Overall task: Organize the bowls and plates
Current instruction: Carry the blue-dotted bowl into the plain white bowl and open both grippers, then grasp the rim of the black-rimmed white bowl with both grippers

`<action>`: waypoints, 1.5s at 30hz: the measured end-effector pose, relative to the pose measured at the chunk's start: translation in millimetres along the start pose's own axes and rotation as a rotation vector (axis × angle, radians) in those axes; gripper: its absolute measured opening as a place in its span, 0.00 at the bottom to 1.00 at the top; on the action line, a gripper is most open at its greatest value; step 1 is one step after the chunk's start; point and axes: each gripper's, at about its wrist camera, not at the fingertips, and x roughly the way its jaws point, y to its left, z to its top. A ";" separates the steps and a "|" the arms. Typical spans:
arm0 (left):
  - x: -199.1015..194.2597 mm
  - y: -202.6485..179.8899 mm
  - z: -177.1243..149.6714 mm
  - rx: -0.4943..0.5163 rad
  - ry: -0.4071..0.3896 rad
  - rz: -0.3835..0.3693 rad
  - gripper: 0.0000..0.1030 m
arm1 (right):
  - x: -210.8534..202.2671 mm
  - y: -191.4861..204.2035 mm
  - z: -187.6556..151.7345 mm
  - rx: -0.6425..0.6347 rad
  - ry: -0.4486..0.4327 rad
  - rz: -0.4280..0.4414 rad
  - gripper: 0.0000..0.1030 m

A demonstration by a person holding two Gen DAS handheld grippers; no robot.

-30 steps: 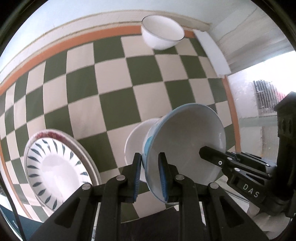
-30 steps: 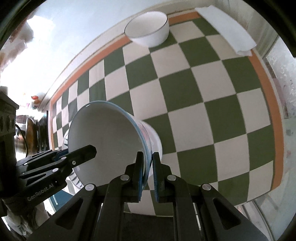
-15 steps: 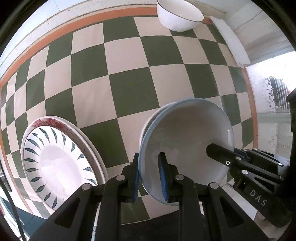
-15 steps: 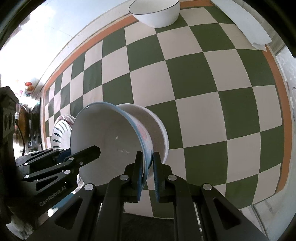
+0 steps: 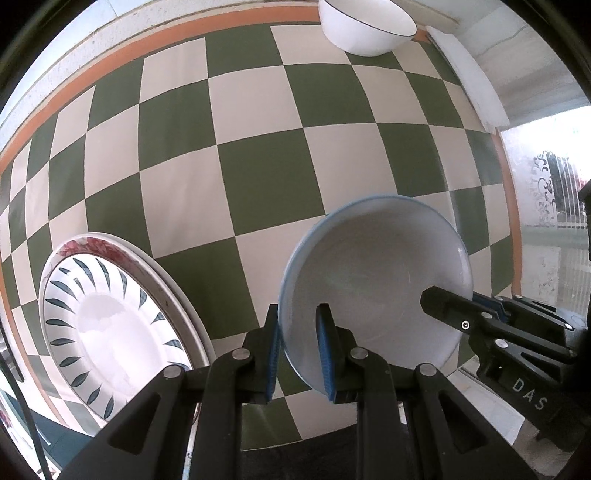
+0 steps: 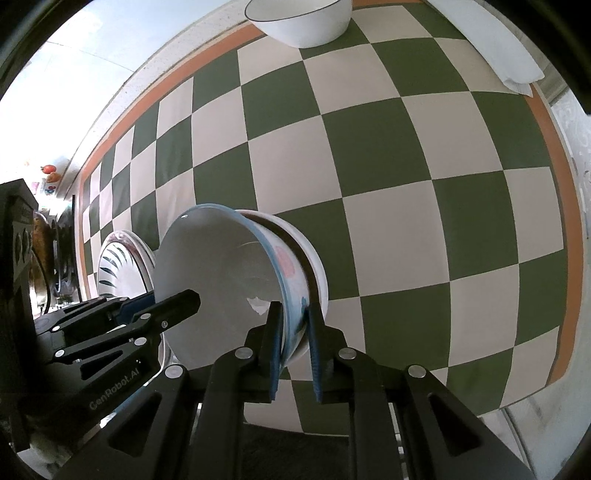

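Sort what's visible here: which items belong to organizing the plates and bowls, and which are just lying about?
Job items:
blue-rimmed bowl, held by both grippers
white bowl beneath it
leaf-pattern plate
red-rimmed plate under it
dark-rimmed bowl
left gripper
right gripper

Lying about:
folded white cloth
checkered tablecloth

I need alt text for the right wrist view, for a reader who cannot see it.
The right tongs grip the rim of a blue-rimmed bowl that sits in a white bowl on a green and cream checked tablecloth. The left tongs hold its opposite rim, beside a leaf-patterned plate; another white bowl stands far back.
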 end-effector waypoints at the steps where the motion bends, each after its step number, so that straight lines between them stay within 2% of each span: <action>1: 0.3 0.1 0.2 -0.001 0.002 0.000 0.16 | -0.3 0.2 0.4 0.000 0.002 -0.002 0.15; 4: -1.7 1.9 -0.2 -0.001 0.007 -0.013 0.16 | -3.6 1.2 1.6 -0.006 0.000 -0.018 0.16; 10: -12.4 5.0 0.0 -0.002 0.004 -0.033 0.16 | -9.5 -2.7 3.5 0.000 0.006 0.004 0.16; 16: -61.7 8.8 14.7 -0.010 -0.090 -0.063 0.17 | -38.0 -10.7 18.8 0.017 -0.034 0.075 0.16; 18: -77.6 7.0 31.8 -0.017 -0.125 -0.083 0.18 | -52.1 -14.6 32.3 0.025 -0.073 0.102 0.16; 19: -83.2 6.1 43.1 -0.021 -0.140 -0.093 0.23 | -60.3 -18.1 44.3 0.035 -0.102 0.114 0.16; 21: -90.9 4.2 71.6 -0.034 -0.171 -0.088 0.26 | -68.1 -22.9 64.3 0.045 -0.127 0.115 0.17; 24: -92.0 0.7 116.1 -0.046 -0.192 -0.078 0.26 | -76.7 -33.1 106.1 0.073 -0.178 0.126 0.29; 30: -66.8 -6.6 200.4 -0.071 -0.161 -0.085 0.26 | -73.6 -48.1 181.9 0.113 -0.216 0.109 0.31; 33: -50.7 -7.6 232.6 -0.083 -0.138 -0.080 0.26 | -65.6 -54.4 216.5 0.125 -0.219 0.086 0.31; 39: -15.2 -11.9 274.4 -0.077 -0.076 -0.068 0.26 | -38.3 -64.9 264.0 0.152 -0.181 0.074 0.31; 42: -4.6 -13.8 281.9 -0.058 -0.063 -0.056 0.23 | -27.7 -67.1 277.8 0.164 -0.167 0.070 0.31; 43: -2.7 -14.4 282.4 -0.050 -0.059 -0.049 0.22 | -24.7 -67.3 281.7 0.164 -0.164 0.066 0.30; 45: 0.7 -14.3 284.9 -0.038 -0.062 -0.035 0.19 | -17.1 -66.0 288.2 0.157 -0.148 0.046 0.20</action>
